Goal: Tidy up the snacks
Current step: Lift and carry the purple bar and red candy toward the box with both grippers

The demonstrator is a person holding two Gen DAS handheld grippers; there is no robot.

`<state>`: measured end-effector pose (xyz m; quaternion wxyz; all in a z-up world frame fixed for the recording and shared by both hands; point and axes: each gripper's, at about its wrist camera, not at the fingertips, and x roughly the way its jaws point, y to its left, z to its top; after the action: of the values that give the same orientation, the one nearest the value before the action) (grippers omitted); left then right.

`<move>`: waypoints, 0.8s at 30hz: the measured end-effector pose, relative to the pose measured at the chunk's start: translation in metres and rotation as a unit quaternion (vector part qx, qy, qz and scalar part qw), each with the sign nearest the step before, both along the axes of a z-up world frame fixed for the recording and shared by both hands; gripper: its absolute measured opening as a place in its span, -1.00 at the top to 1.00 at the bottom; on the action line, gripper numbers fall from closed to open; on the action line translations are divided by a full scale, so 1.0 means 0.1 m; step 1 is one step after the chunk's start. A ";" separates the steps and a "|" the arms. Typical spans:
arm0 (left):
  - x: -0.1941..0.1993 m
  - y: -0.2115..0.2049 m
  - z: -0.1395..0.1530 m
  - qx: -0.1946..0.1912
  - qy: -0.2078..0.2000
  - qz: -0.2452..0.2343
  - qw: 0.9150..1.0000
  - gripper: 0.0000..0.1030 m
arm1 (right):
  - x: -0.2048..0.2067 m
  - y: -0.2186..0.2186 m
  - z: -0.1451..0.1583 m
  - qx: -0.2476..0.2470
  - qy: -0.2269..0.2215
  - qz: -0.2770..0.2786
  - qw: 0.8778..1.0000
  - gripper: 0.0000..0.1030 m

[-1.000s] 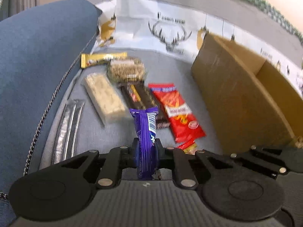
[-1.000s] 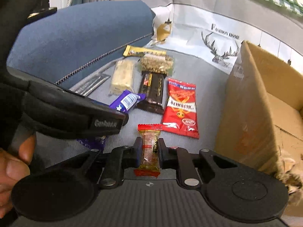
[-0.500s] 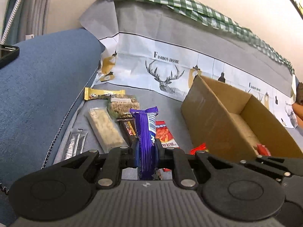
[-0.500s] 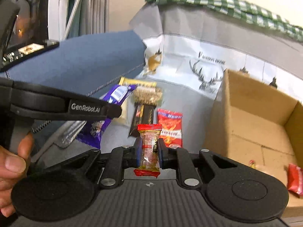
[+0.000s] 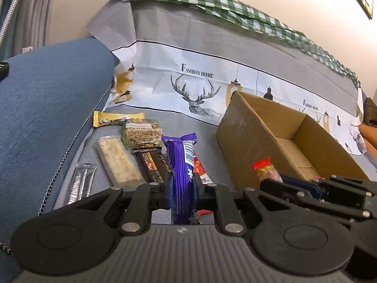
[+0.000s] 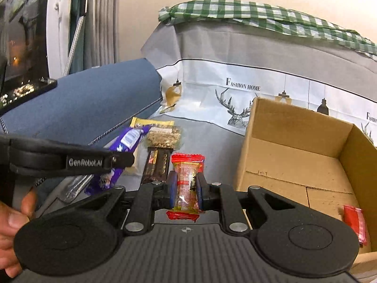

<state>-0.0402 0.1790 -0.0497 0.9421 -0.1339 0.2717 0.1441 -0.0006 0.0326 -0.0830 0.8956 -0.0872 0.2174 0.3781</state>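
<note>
The left claw [image 5: 181, 186] is clamped on a purple bar [image 5: 182, 165], which stands upright between its pads above the sofa seat [image 5: 188, 122]. The right claw [image 6: 186, 187] is clamped on a small candy [image 6: 187, 179] in a clear wrapper with red ends, also held upright. From the left view that candy shows to the right, in front of the near wall of the box [image 5: 264, 136], with the right claw's black arms beside it.

The cardboard box sits open on the grey seat, right of the loose snacks. Inside it (near the right wall, seen from the right view) lies a red packet [image 6: 354, 224].

On the seat, left of the box, lie the other snacks: a yellow bar [image 5: 117, 119] farthest back, a nut pack [image 5: 143, 133] just in front of it, a pale bar [image 5: 119, 162] to the left, a dark bar [image 5: 154, 165] beside that, and a red pack [image 5: 200, 173] mostly hidden behind the purple bar. A silver sachet [image 5: 81, 185] lies near the blue armrest [image 5: 47, 106]. A hand [image 6: 11, 226] shows at the left edge of the right view, on the left gripper's handle.
</note>
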 end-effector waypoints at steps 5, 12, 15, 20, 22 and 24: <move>0.04 -0.05 0.01 0.006 -0.002 -0.012 1.000 0.68 | 0.06 -0.08 0.09 0.020 -0.005 -0.014 1.000 0.66; 0.14 -0.19 0.14 0.019 -0.015 -0.032 0.999 0.68 | 0.26 -0.40 0.47 0.065 -0.022 -0.057 0.996 0.66; 0.18 -0.30 0.23 0.028 -0.028 -0.048 0.998 0.68 | 0.41 -0.57 0.67 0.081 -0.030 -0.075 0.993 0.66; 0.22 -0.46 0.38 0.030 -0.043 -0.069 0.996 0.68 | 0.72 -0.87 0.92 0.088 -0.061 -0.103 0.989 0.66; 0.24 -0.51 0.42 0.028 -0.049 -0.076 0.996 0.68 | 0.85 -0.98 0.95 0.082 -0.072 -0.118 0.987 0.66; 0.27 -0.55 0.47 0.027 -0.051 -0.080 0.995 0.68 | 0.97 -1.10 0.95 0.078 -0.076 -0.136 0.985 0.66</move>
<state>-0.0134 0.1239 -0.0032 0.9664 -0.0933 0.2293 0.0691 0.0968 -0.0772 0.0116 0.9567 -0.0151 0.1279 0.2612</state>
